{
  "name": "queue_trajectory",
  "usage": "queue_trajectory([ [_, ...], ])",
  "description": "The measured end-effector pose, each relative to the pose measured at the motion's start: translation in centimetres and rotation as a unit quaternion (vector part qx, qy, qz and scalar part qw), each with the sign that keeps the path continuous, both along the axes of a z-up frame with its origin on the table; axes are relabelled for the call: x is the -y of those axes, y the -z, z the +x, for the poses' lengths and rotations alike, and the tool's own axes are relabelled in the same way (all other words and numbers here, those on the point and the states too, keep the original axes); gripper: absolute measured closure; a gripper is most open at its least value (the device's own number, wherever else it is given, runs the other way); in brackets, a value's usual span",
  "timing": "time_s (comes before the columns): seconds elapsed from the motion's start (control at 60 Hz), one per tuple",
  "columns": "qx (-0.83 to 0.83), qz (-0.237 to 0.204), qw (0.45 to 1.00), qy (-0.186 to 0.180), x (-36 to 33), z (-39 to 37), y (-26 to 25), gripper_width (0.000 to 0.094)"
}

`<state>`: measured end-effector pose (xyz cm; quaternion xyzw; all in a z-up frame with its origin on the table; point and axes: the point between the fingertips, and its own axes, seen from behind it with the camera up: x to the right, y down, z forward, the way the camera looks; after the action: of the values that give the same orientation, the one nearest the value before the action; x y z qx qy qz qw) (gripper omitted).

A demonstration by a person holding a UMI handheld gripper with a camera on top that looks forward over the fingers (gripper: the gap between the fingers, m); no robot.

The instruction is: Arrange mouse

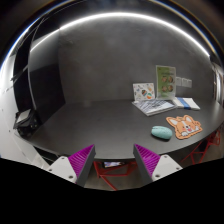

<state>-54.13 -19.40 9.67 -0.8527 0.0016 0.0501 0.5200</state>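
Observation:
A pale teal mouse (161,131) lies on the dark table (100,125), beyond my fingers and to the right. Just right of it lies an orange, animal-shaped mouse mat (184,126); the mouse sits beside the mat, not on it. My gripper (115,160) is open and empty, its two magenta pads (77,160) spread wide over the table's near edge, well short of the mouse.
Behind the mouse lie papers and booklets (158,106), an upright green card (166,80) and a small picture card (143,91). A dark device (25,122) stands at the table's left end. A grey wall stands behind the table.

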Motion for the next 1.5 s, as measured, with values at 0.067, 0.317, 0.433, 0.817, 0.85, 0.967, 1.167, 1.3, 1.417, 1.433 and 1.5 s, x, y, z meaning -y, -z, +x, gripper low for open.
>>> queue_trajectory([
  [0.067,0.007,-0.010,1.000,0.003,0.1,1.1,0.8,0.0136],
  [0.317,0.046,-0.014,0.998,0.031,-3.4,12.9,4.4,0.0135],
  [0.433,0.084,-0.015,0.996,0.038,-6.7,20.4,7.7,0.0135],
  [0.817,0.081,-0.008,0.994,-0.068,-16.2,23.7,10.3,0.0151],
  [0.85,0.081,-0.008,0.994,-0.070,-17.0,23.7,10.3,0.0162],
  [0.967,0.050,-0.023,0.996,-0.073,-19.3,22.9,10.7,0.0252],
  [1.167,0.029,-0.024,0.998,-0.049,-20.1,22.7,10.7,0.0413],
  [1.3,0.000,-0.036,0.998,-0.056,-19.6,21.2,9.6,0.0541],
  [1.417,-0.027,0.041,0.998,-0.037,-19.5,22.5,1.2,0.0541],
  [1.433,-0.022,0.056,0.998,-0.031,-19.5,23.2,-0.2,0.0543],
  [1.5,-0.001,0.103,0.995,-0.001,-19.2,27.2,-4.8,0.0545],
])
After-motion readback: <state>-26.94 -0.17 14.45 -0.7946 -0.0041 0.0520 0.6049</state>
